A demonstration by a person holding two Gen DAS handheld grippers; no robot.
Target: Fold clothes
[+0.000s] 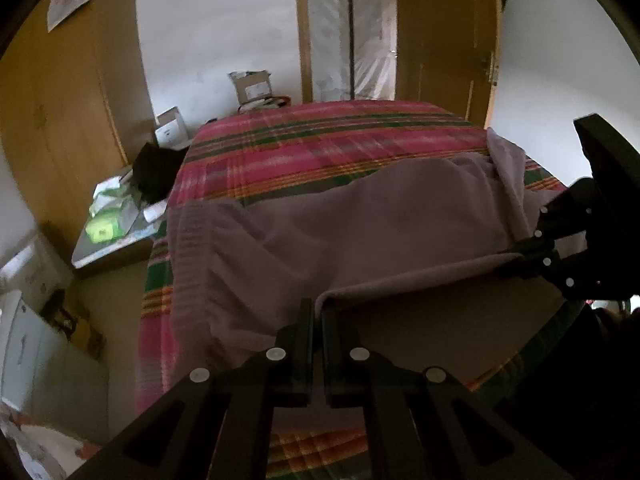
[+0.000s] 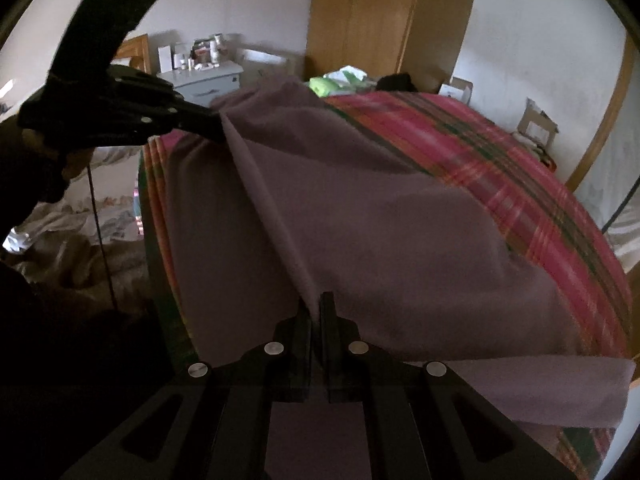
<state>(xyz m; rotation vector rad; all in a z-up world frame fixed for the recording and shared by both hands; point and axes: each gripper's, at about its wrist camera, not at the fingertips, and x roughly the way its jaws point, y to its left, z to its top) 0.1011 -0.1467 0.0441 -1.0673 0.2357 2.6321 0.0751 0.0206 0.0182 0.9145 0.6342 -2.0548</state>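
Starting at the left of the left wrist view, a cluttered bedside surface (image 1: 116, 236) with green packets sits beside the bed (image 1: 328, 140), which wears a pink, green and orange plaid cover. Across that cover lies the mauve garment (image 1: 360, 224), its ribbed, gathered band towards the left and its smooth body running to the right. The near edge of the cloth is lifted off the bed and stretched in a taut line between the two tools. At bottom centre the left hand-held gripper (image 1: 317, 312) has its jaws pressed together on the left corner of that raised edge, the fabric folding over just right of its fingertips. At the far right the right hand-held gripper (image 1: 516, 250) pinches the other end of the same edge.

In the right wrist view the order swaps: the left hand-held gripper (image 2: 218, 126) shows at upper left, clamped on a bunched corner of the garment (image 2: 380, 220), with a taut crease running down from it to the right hand-held gripper (image 2: 316, 308) at bottom centre, whose jaws are closed on the fabric. To the right the cloth drapes over the plaid bed (image 2: 540, 200), and a loose flap hangs past the bed's near edge at lower right.
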